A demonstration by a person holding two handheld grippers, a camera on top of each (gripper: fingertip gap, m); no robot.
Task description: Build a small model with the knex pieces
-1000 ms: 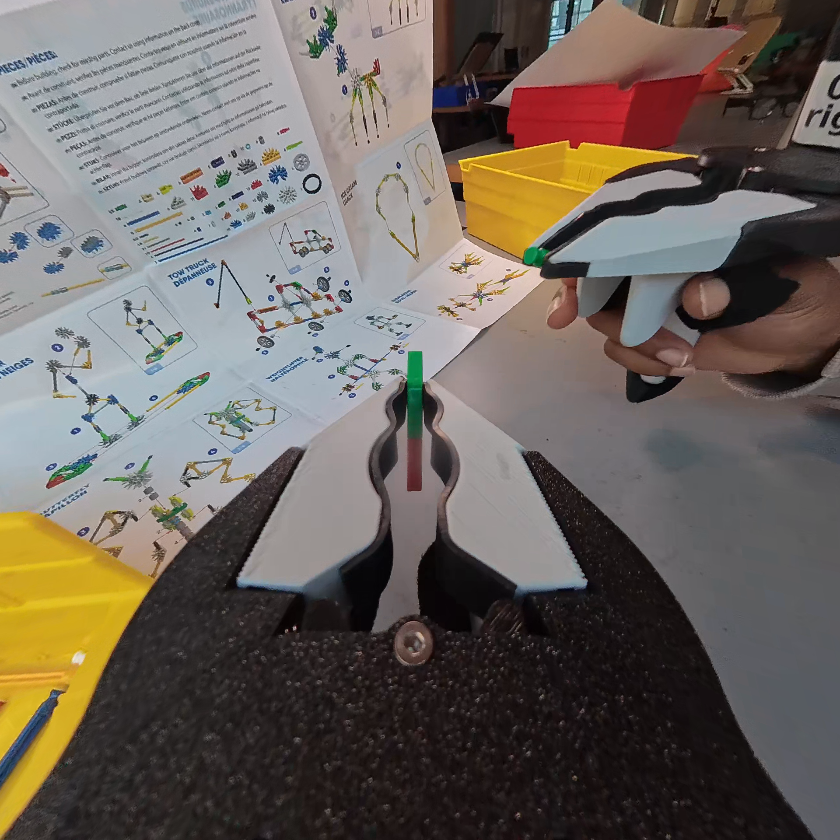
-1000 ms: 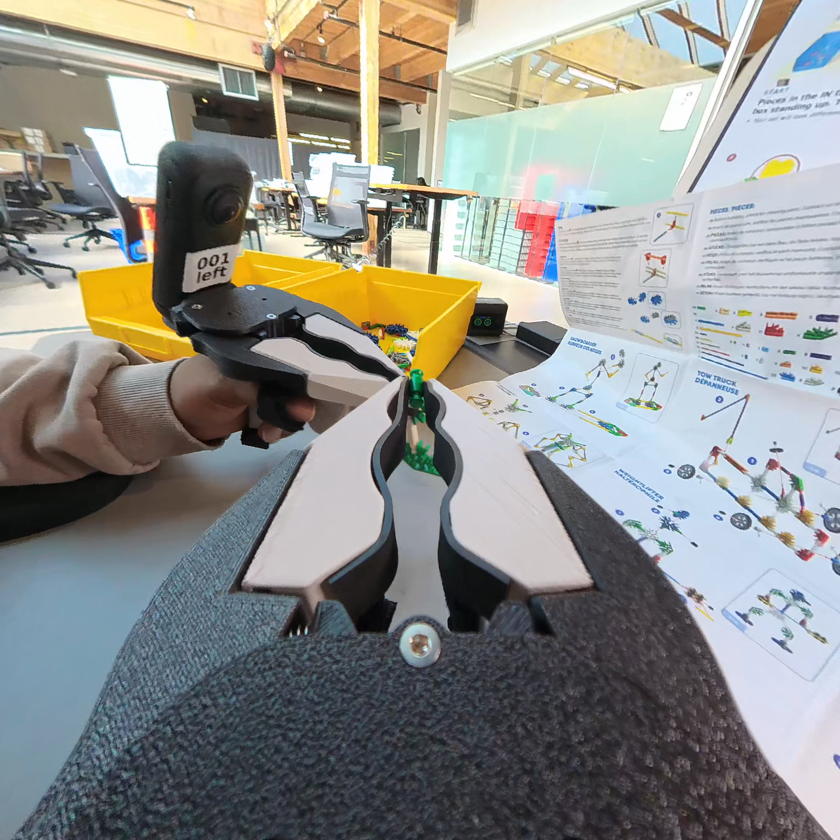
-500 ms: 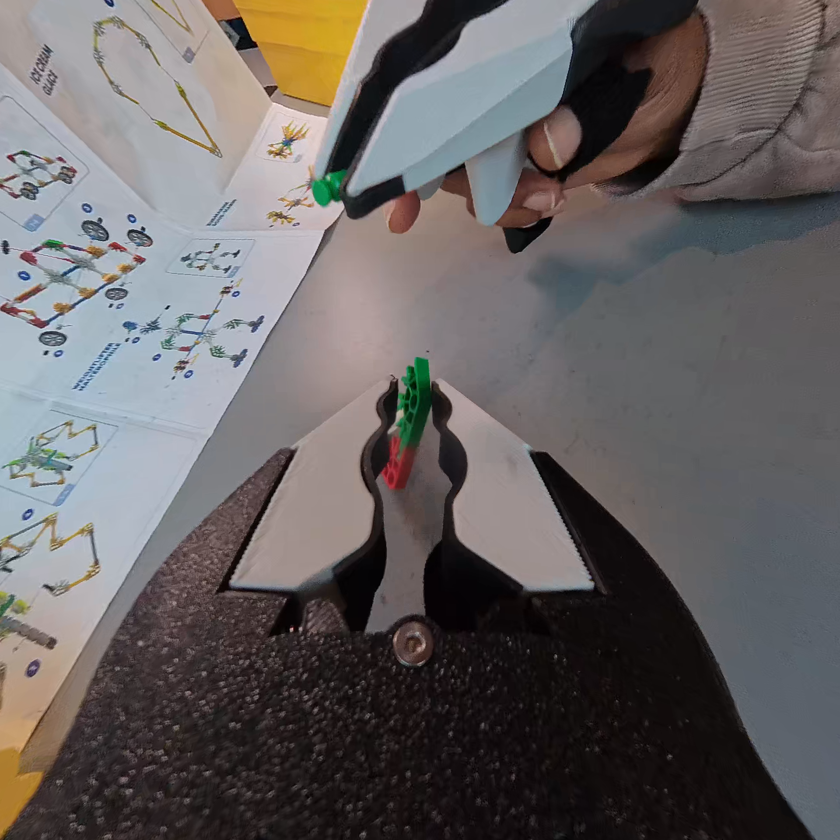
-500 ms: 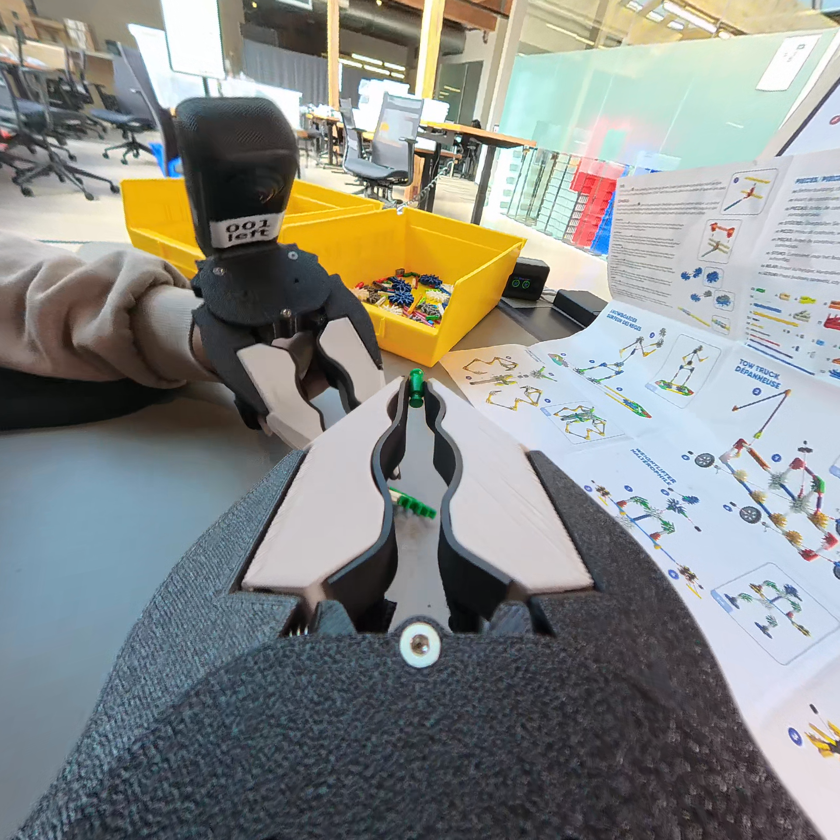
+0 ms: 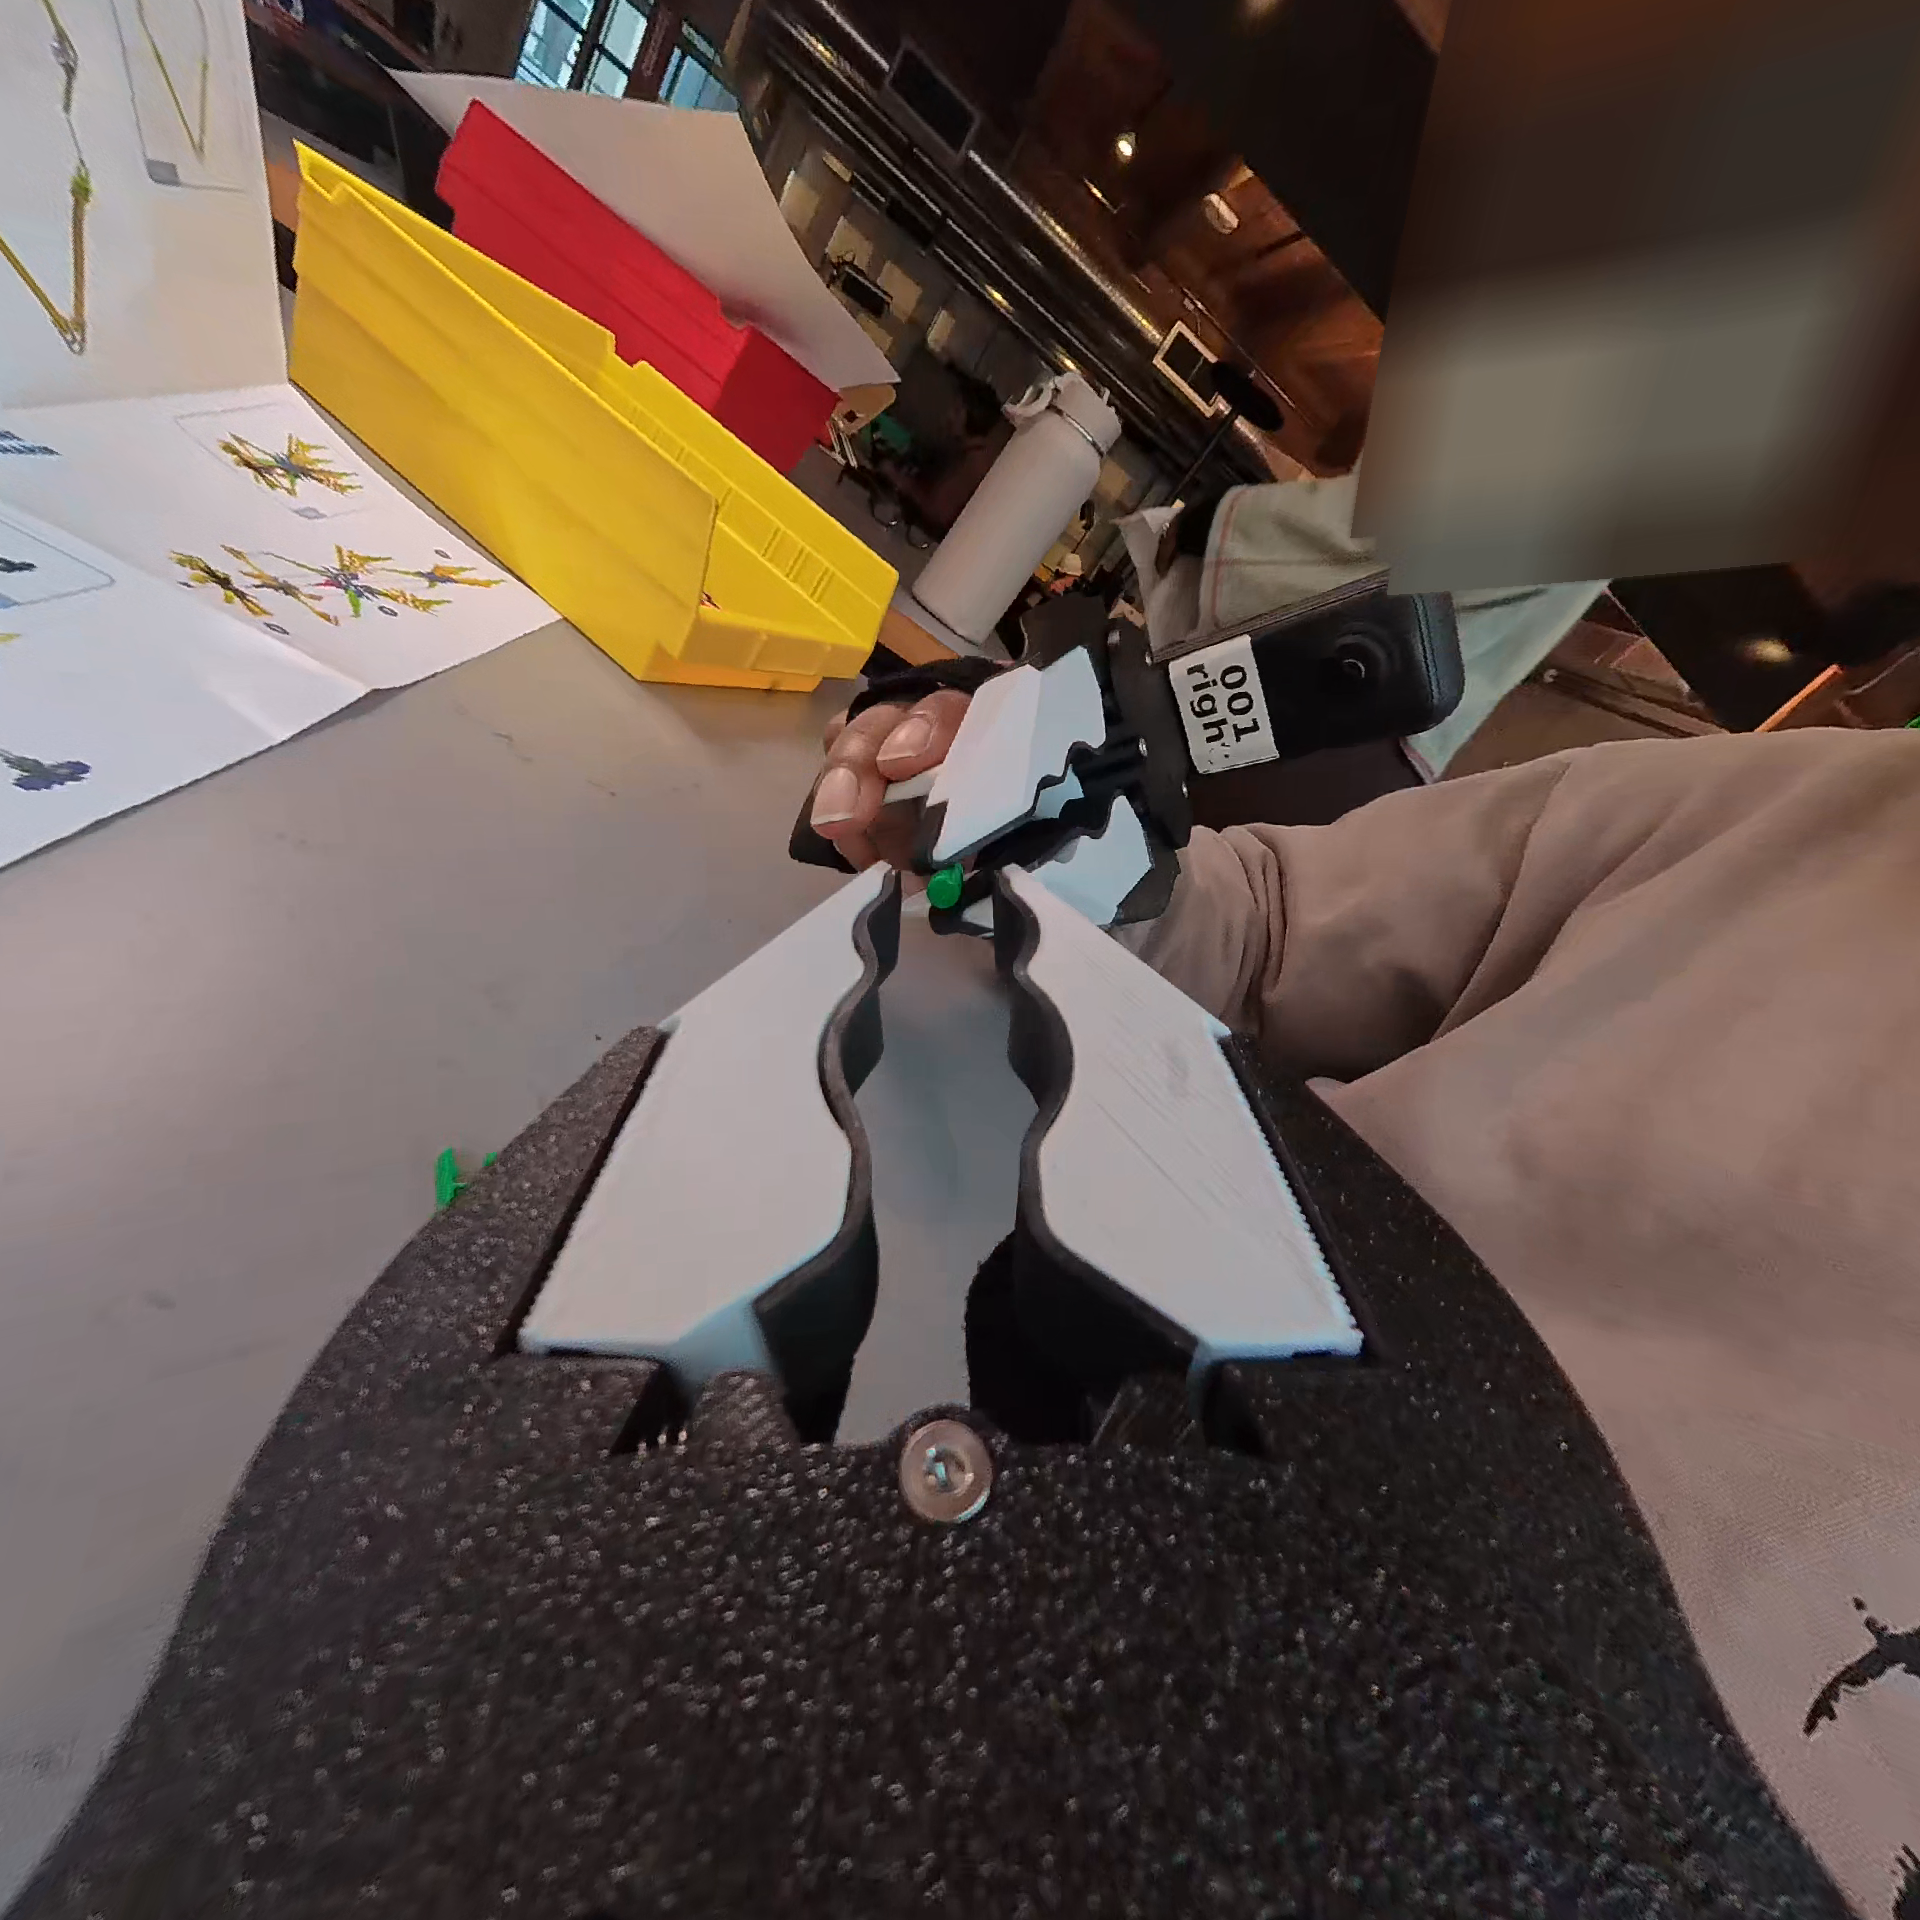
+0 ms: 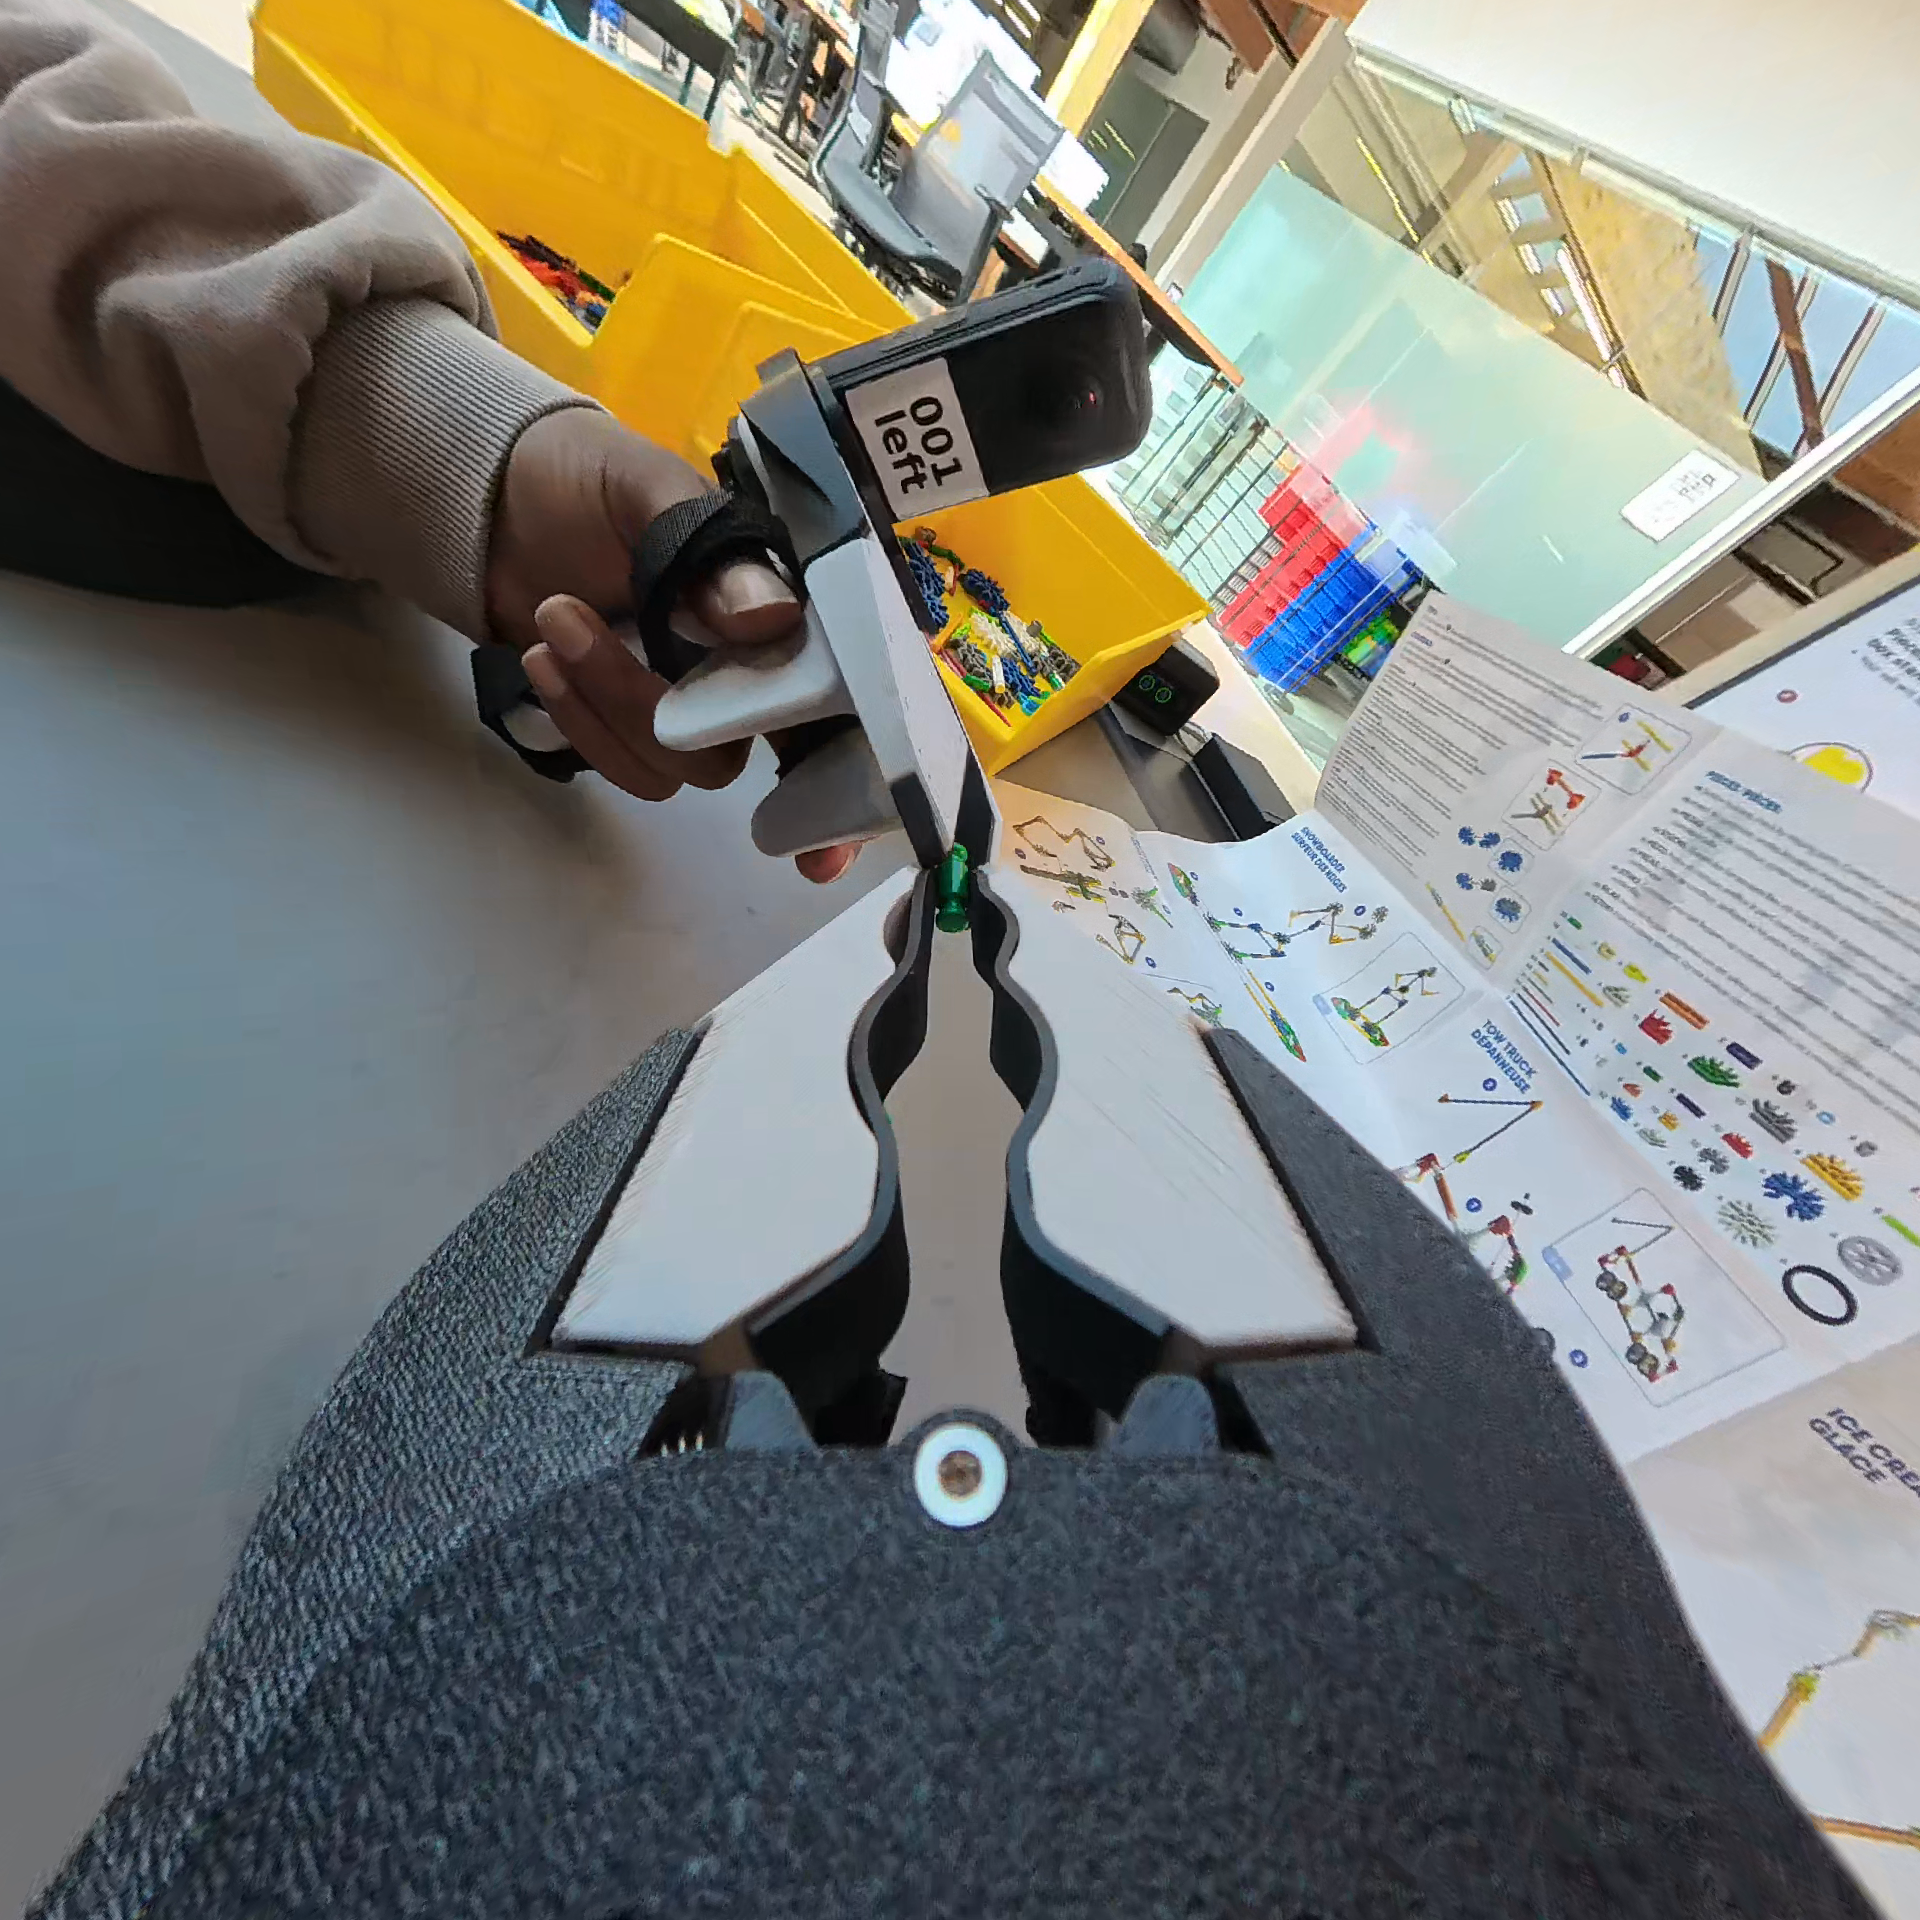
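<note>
My right gripper (image 6: 952, 902) is shut on a short green rod (image 6: 951, 896) that stands upright between its tips. My left gripper (image 5: 943, 902) is open, with its tips on either side of the end of that green rod (image 5: 943, 888). In the right wrist view, the left gripper (image 6: 948, 840) comes down from the upper left and its tips meet the top of the rod. In the left wrist view, the right gripper (image 5: 951, 871) points toward me. A small green piece (image 5: 449, 1179) lies on the grey table (image 5: 312, 987) beside the left gripper's body.
A folded instruction sheet (image 6: 1558, 1039) covers the table on one side. A yellow bin (image 6: 1049, 623) holds several small coloured parts. Another yellow bin (image 5: 540, 457), a red bin (image 5: 623, 281) and a white bottle (image 5: 1008, 509) stand farther back. A beige sleeve (image 5: 1558, 987) fills the right of the left wrist view. Left and right tips are no more than a few centimetres apart. Left tips and right tips are each some 12 cm from the small green piece (image 5: 449, 1179).
My left gripper let go of the green-and-red piece, opened and swung toward the right gripper. The two grippers now meet tip to tip at the green rod.
</note>
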